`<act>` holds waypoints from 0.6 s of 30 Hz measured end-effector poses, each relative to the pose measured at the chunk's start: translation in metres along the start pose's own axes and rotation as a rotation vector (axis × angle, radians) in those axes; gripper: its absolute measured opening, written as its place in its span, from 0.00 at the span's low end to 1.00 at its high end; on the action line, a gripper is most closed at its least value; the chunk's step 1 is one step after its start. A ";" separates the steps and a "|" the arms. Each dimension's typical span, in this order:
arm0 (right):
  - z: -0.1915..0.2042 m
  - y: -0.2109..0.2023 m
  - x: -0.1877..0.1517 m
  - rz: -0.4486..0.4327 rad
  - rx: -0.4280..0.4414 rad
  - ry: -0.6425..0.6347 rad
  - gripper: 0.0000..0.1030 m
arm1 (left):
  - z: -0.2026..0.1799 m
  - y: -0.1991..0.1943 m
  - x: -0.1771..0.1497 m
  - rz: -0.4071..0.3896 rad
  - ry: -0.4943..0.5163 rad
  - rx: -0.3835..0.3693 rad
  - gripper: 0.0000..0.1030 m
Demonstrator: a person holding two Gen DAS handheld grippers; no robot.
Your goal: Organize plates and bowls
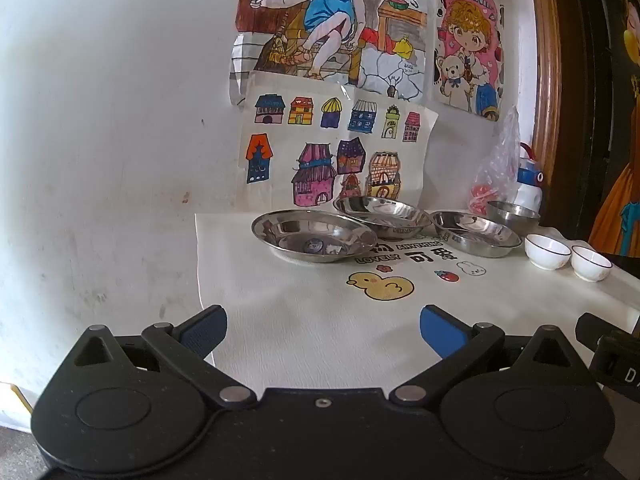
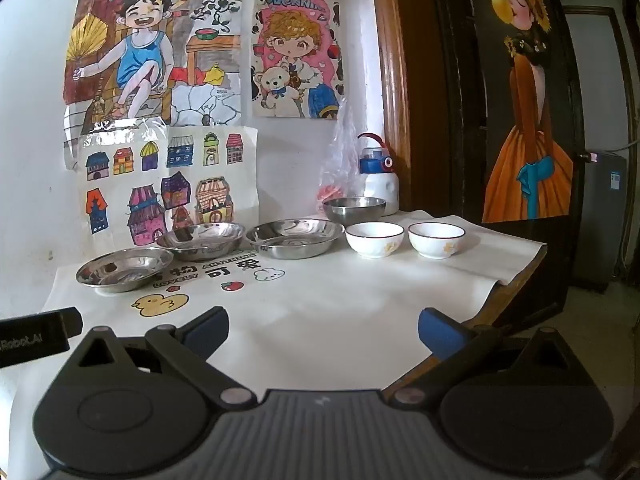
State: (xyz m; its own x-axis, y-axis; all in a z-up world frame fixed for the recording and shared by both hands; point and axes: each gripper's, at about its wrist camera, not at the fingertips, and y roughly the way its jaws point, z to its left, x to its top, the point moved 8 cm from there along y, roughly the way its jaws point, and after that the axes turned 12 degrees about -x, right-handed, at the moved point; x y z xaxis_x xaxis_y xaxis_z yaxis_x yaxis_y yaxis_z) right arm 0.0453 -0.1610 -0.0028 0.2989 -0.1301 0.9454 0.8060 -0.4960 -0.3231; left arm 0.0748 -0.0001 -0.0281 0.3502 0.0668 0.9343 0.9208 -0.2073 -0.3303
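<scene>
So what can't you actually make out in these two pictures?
- Pink contents of the clear plastic bag: blurred by the plastic, both views.
- White bottle with blue cap: base hidden behind the deep steel bowl.
- Wooden table's legs: hidden below, both views.

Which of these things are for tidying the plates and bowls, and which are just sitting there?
For the job:
three steel plates
steel bowl
two white bowls

Just lying about:
water bottle
plastic bag
wall drawings

Soft daylight, sharp centre (fisheye-bent, dark-cornered edges), mild glare.
</scene>
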 end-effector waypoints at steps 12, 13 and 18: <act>0.001 -0.001 -0.001 -0.003 0.001 -0.005 1.00 | -0.001 0.000 0.000 -0.001 0.001 -0.007 0.99; 0.001 -0.001 -0.001 -0.003 0.002 -0.005 1.00 | -0.001 -0.001 0.003 -0.005 0.000 -0.006 0.99; 0.000 -0.001 -0.001 -0.002 0.000 -0.004 1.00 | -0.002 -0.002 0.003 -0.014 0.002 -0.009 0.99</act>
State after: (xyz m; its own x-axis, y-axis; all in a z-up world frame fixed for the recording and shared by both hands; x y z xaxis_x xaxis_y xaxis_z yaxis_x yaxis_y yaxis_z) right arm 0.0444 -0.1606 -0.0030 0.2991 -0.1256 0.9459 0.8068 -0.4960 -0.3210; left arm 0.0733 -0.0010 -0.0243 0.3366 0.0681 0.9392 0.9241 -0.2153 -0.3156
